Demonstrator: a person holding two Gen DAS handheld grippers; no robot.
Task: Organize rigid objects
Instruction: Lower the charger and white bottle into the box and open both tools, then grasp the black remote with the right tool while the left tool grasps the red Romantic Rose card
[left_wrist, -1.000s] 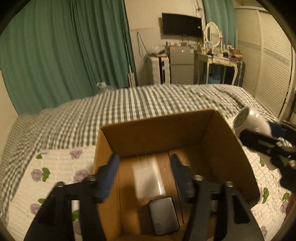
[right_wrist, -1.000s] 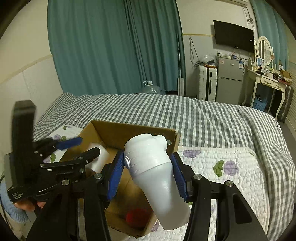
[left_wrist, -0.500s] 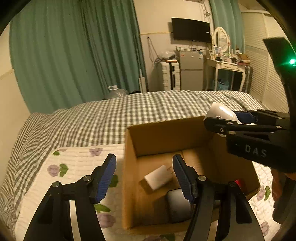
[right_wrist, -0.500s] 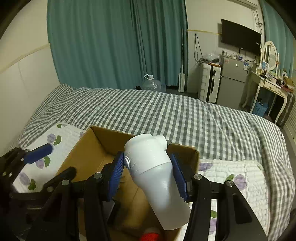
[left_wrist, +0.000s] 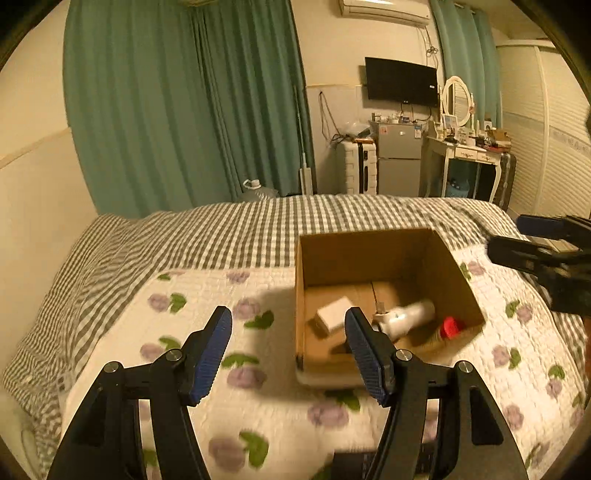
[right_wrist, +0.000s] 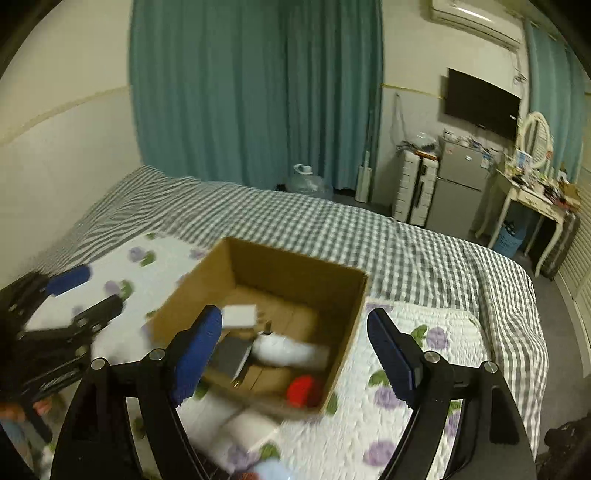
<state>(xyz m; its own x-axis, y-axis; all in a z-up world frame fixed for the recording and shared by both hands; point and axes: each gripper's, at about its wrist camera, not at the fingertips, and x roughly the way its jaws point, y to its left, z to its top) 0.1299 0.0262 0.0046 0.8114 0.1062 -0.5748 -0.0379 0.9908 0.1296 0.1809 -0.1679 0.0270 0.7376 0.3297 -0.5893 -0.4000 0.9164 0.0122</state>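
Bedroom with green curtains (left_wrist: 177, 110); our box sits on the bed (left_wrist: 229, 236).
On the floral quilt (left_wrist: 266, 413), the cardboard box (left_wrist: 369, 251) holds a white bottle (left_wrist: 406, 317) lying down, white block (left_wrist: 334, 314), red item (left_wrist: 451, 327). Left claw (left_wrist: 288, 354) and right claw (right_wrist: 295, 354) gape wide, empty.

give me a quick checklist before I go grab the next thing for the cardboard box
1. Right hand-held gripper empty and open: ok, jaws spread wide with nothing between them.
2. Left hand-held gripper empty and open: ok.
3. White bottle inside the cardboard box: ok, lying on its side on the box floor.
4. Other contents settled: ok, white block, dark flat device and red object all sit inside.
5. Box upright on the floral quilt: ok.
6. Next item to pick: cannot tell, only blurred shapes at the right wrist view's lower edge.
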